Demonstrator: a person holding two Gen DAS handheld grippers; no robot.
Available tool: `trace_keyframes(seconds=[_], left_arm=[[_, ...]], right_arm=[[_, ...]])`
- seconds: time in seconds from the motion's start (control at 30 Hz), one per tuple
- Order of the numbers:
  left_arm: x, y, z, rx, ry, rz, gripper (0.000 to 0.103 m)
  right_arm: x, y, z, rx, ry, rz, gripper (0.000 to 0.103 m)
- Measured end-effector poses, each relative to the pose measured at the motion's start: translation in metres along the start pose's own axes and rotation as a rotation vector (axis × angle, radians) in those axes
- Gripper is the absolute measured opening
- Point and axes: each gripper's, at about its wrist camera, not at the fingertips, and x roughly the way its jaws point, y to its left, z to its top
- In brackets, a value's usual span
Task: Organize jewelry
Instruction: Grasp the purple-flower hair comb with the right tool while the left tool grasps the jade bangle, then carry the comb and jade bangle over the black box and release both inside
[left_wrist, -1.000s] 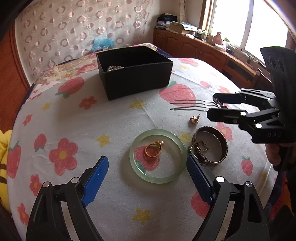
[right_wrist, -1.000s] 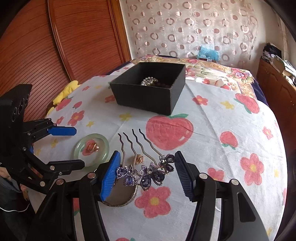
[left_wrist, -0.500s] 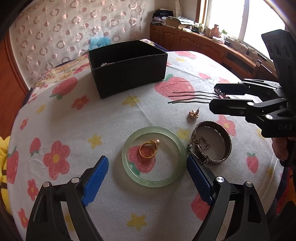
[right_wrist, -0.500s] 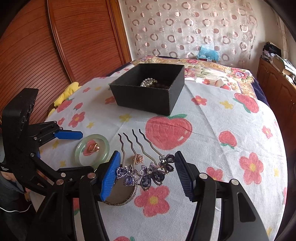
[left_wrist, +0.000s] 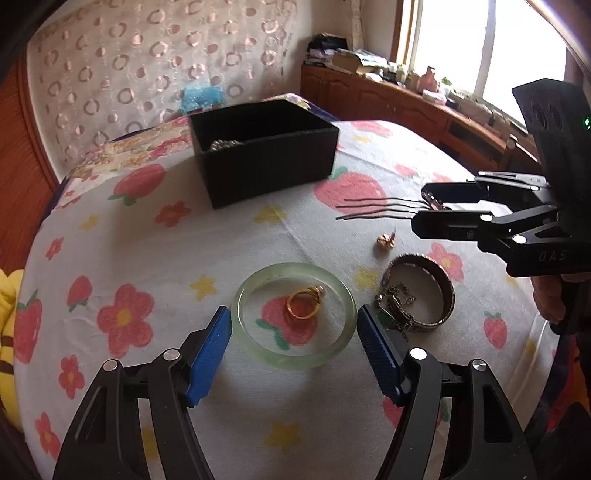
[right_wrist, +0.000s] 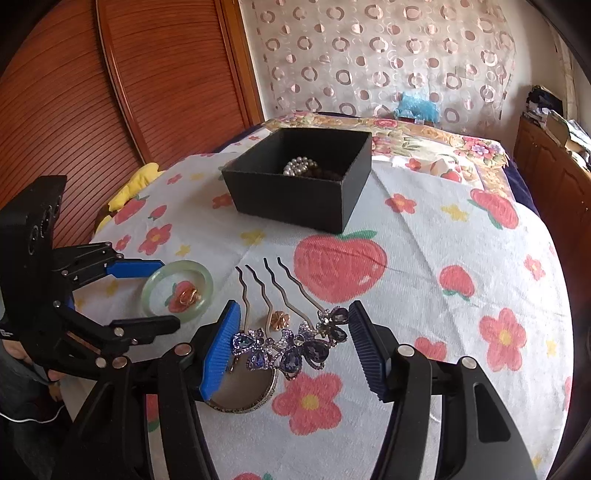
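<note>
hair comb (left_wrist: 376, 208): jewelled head hidden behind right gripper (left_wrist: 424, 210) (right of frame)
metal bangle (right_wrist: 243, 397): mostly covered, lower centre

A curtain with circles (right_wrist: 388, 70) hangs at the top of the frame. A brown wooden door (right_wrist: 110, 92) fills the upper left. A bright window (left_wrist: 480, 48) shines above wooden cabinets (left_wrist: 388, 99).

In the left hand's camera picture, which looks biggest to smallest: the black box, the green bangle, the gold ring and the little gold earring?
1. black box
2. green bangle
3. gold ring
4. gold earring, though it lies farther off, so ring versus earring is unsure.
</note>
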Motion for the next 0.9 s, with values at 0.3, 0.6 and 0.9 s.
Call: trace_keyframes(seconds=[0.3,0.6,0.9], left_arm=[[-0.017,0.015,0.007,-0.04,-0.064,0.001,0.067],[-0.031,0.031,0.026,-0.055,-0.122,0.033,0.067],[-0.036,0.048,0.048,-0.074,-0.163,0.051,0.067]], right_arm=[[-0.005,0.001,0.014,-0.01,-0.017,-0.005,0.063],[-0.014,0.001,0.046,-0.031,-0.066,-0.008,0.063],[-0.01,-0.005,0.085,-0.053,-0.098,-0.028,0.063]])
